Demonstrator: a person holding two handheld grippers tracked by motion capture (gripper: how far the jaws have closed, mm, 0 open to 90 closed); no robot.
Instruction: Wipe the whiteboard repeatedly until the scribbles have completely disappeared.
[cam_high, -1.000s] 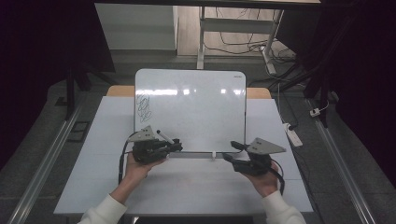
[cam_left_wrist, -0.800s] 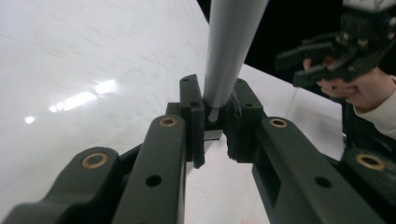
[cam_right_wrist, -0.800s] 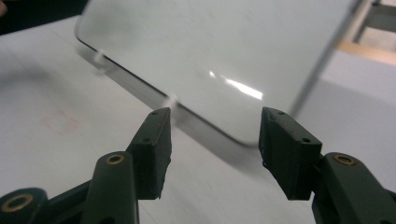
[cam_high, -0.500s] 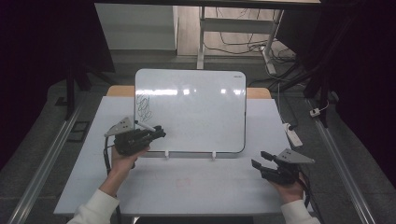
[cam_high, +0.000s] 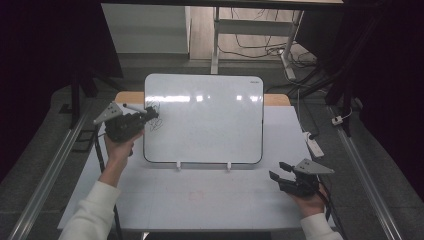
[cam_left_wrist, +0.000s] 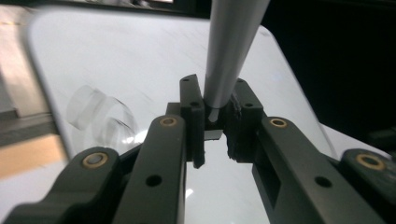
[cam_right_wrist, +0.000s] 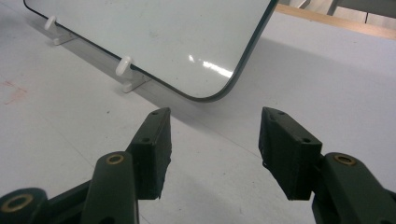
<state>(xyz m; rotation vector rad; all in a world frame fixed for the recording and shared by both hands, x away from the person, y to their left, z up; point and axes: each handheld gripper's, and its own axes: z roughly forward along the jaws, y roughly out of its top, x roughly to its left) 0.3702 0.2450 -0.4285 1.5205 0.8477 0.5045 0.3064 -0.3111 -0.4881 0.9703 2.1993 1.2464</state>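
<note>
**Left gripper holds a marker at the scribbled corner of the whiteboard**

The left gripper (cam_high: 150, 116), at the left of the high view, has its jaws clamped on a grey marker (cam_left_wrist: 229, 56) beside a dark scribble (cam_high: 154, 119) on the whiteboard (cam_high: 210, 125). The right gripper (cam_high: 281, 173), lower right, rests on the table (cam_high: 200, 195) with jaws wide and empty. Judged from the scribble, marking has begun; how much remains is unclear. The marker's tip is cut off, so contact with the board cannot be told.

light: dim room, dark surround, bench (cam_high: 210, 200) lit evenly | glare: bright spots across whiteboard (cam_high: 203, 120) top | shadow: soft under whiteboard edge | blur: left view background smeared, near rod (cam_left_wrist: 231, 51) soft
</note>
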